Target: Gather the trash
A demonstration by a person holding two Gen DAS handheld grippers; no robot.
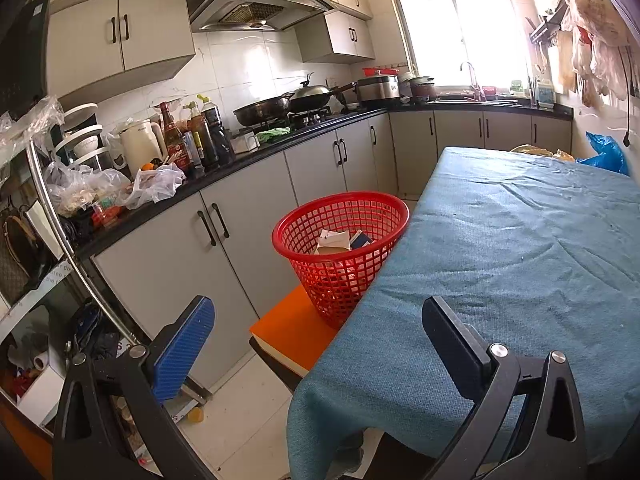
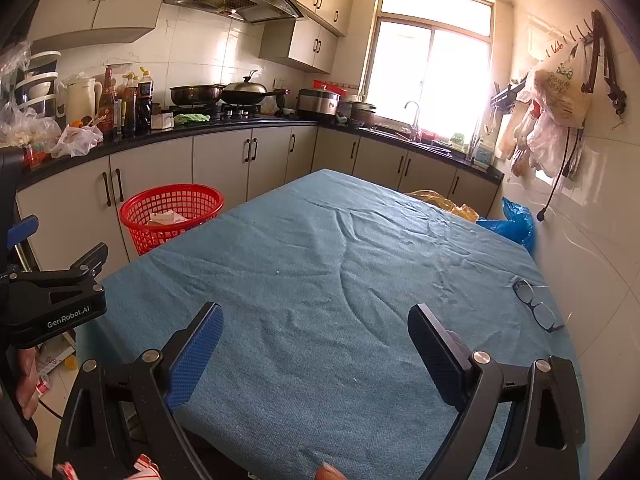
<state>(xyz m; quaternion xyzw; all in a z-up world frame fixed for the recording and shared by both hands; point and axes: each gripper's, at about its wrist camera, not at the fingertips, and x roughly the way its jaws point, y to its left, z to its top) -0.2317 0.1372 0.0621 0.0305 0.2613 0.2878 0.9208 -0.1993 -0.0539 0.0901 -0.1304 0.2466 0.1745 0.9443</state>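
Note:
A red mesh basket stands on an orange stool at the left edge of the table with the blue cloth. Several paper and card scraps lie inside it. The basket also shows in the right wrist view. My left gripper is open and empty, near the table's front left corner, short of the basket. My right gripper is open and empty over the front of the blue cloth. The left gripper's body shows at the left of the right wrist view.
Black glasses lie at the table's right edge. Yellow and blue plastic bags sit at the far right corner. The counter holds bottles, bags, pans. Bags hang on the right wall. Clutter lies on the floor at left.

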